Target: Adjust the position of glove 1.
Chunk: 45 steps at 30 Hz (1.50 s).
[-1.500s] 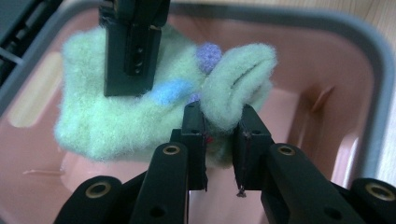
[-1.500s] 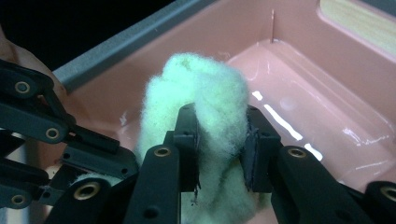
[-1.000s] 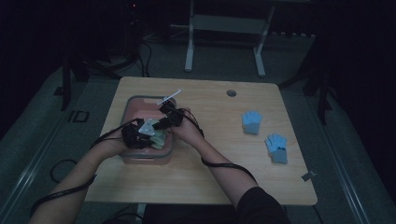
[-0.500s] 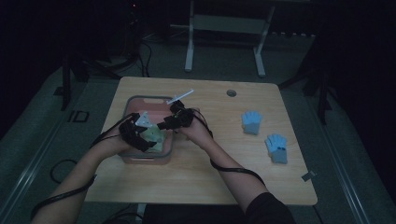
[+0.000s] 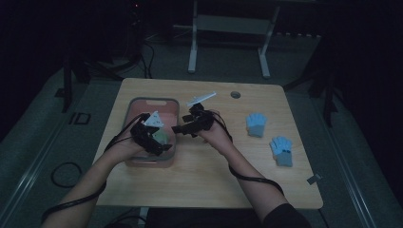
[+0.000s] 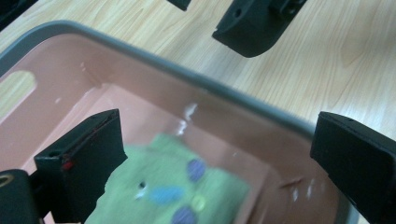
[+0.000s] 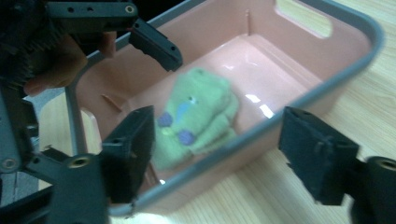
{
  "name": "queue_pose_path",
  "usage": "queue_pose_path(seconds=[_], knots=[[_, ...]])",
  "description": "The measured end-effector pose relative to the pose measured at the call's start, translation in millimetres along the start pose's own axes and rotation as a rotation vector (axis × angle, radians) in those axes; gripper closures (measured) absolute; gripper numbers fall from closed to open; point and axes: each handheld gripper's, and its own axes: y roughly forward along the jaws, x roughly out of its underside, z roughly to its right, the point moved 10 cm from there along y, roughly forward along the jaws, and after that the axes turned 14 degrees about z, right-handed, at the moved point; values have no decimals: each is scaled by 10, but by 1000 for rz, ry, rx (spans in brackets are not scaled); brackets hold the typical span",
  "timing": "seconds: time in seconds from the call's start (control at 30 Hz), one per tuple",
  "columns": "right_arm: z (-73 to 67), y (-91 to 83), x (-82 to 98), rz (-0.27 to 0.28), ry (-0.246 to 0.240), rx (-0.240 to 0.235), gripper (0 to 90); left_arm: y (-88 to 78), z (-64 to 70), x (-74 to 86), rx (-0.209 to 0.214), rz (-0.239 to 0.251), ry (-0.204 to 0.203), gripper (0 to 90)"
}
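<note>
A green glove (image 5: 163, 137) with blue and purple marks lies flat on the floor of a pink bin (image 5: 151, 101) with a grey rim. My left gripper (image 5: 159, 145) hovers over the bin's right part. Its jaws have just been opening and stand wide open, and the green glove (image 6: 177, 191) lies loose on the bin floor below the left gripper (image 6: 215, 158). My right gripper (image 5: 180, 129) is just right of the bin, above the table. Its jaws have also just been opening. The right gripper (image 7: 224, 149) looks over the grey rim (image 7: 289, 107) at the green glove (image 7: 196, 116) with nothing in its jaws.
Two light blue gloves (image 5: 256, 124) (image 5: 281, 150) lie on the right part of the wooden table (image 5: 209, 175). A round hole (image 5: 235, 94) sits near the far edge. Cables trail from both grippers toward the front edge.
Both grippers were close together over the bin; the right one has moved right, off the bin, and the left one has lifted. Both jaws opened, and the green glove lies released in the bin.
</note>
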Motion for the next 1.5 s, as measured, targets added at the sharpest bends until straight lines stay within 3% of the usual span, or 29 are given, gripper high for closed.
queue_pose_path(seconds=[0.2,0.47,0.9,1.07,1.2,1.5], knots=[[132,-187,78,14,-6,28,206,89,113,-82,8,10,-6,22],[268,-428,153,37,-19,62,192,214,343,-214,56,23,4,22],[388,-789,310,36,-69,71,190,432,630,-340,89,50,31,22],[434,-898,408,27,-7,94,143,507,744,-375,90,47,24,22],[496,-984,461,50,19,124,142,565,818,-396,84,44,28,22],[581,-1149,665,50,21,146,138,705,1051,-368,137,45,26,22]])
